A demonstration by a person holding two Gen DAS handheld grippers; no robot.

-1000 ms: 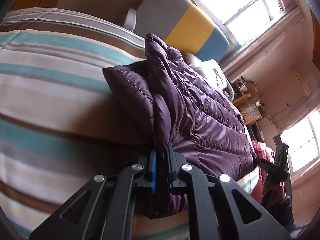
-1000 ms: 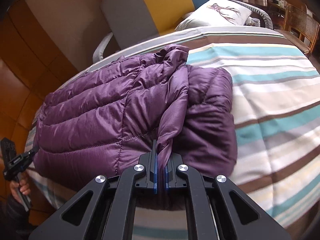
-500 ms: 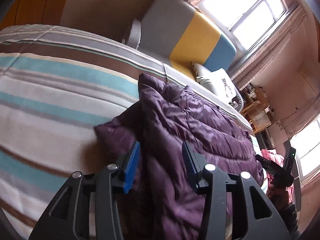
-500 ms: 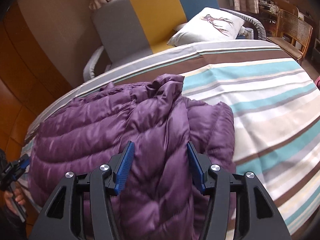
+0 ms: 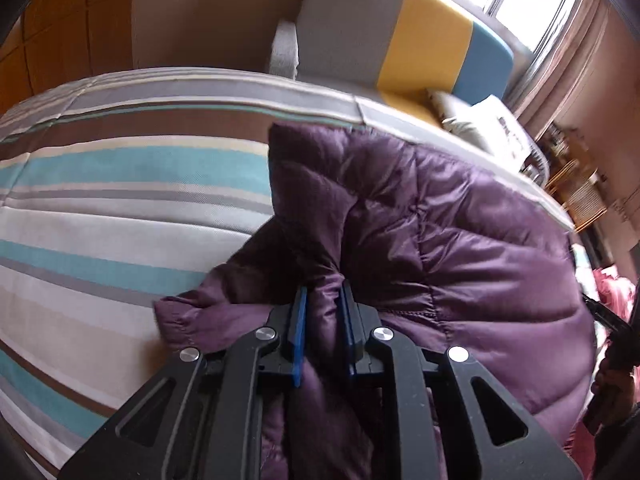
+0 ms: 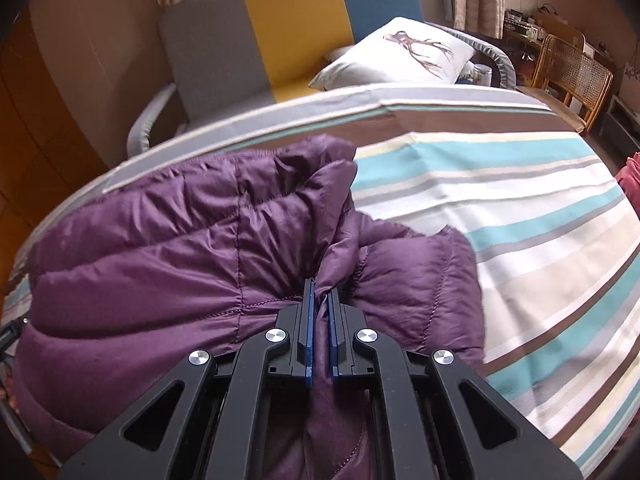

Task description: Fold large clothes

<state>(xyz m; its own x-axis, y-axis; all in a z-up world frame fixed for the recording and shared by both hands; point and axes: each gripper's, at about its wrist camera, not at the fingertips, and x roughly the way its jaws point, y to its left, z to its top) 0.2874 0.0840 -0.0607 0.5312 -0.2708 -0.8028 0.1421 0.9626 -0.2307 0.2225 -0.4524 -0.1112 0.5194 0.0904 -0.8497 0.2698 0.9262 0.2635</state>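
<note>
A purple quilted puffer jacket (image 5: 460,248) lies bunched on the striped bed cover (image 5: 100,200). My left gripper (image 5: 323,300) is shut on a ridge of the jacket's fabric near a folded sleeve. In the right wrist view the same jacket (image 6: 160,264) spreads to the left on the striped bed cover (image 6: 540,220). My right gripper (image 6: 321,294) is shut on a raised fold of the jacket near its collar end. The other gripper shows only as a dark shape at the right edge of the left wrist view.
A grey, yellow and blue chair (image 6: 280,32) with a white deer-print pillow (image 6: 400,56) stands behind the bed. A wicker chair (image 6: 576,76) stands at far right. Pink cloth (image 5: 612,288) lies off the bed's far side. An orange wood-panel wall (image 5: 48,32) is at left.
Both grippers held the jacket a second ago, opened over it half a second ago, and have now closed again on new folds of the fabric.
</note>
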